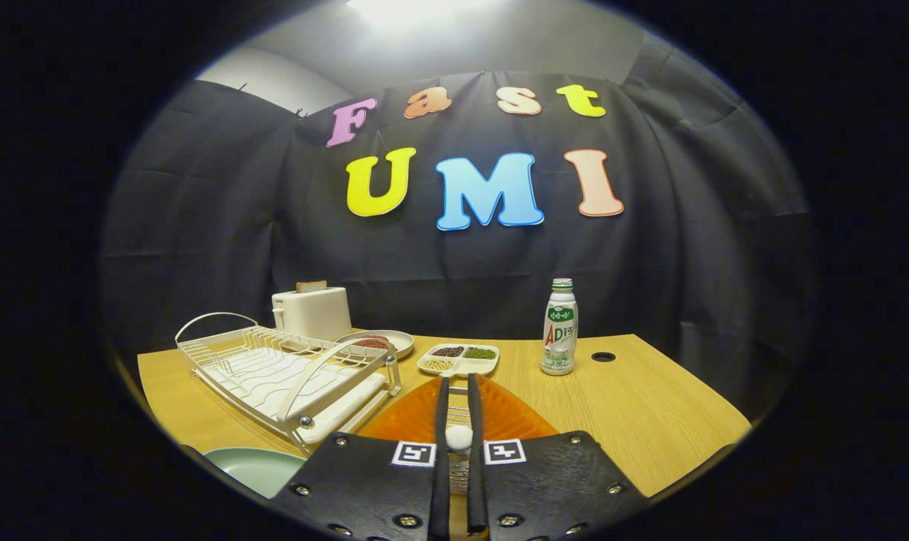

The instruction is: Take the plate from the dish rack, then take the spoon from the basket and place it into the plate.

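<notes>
The gripper (458, 387) has its 2 fingers pressed onto a pale spoon (459, 437), probably its handle, above the orange basket (511, 417). The green plate (259, 469) waits at 8 o'clock, already out of the dish rack (274, 372).

The dish rack (289, 372) sits at the table's (650, 406) left edge, toaster (312, 312) behind it; the bottle (559, 327) stands near the far edge, right of the divided tray (458, 361).
</notes>
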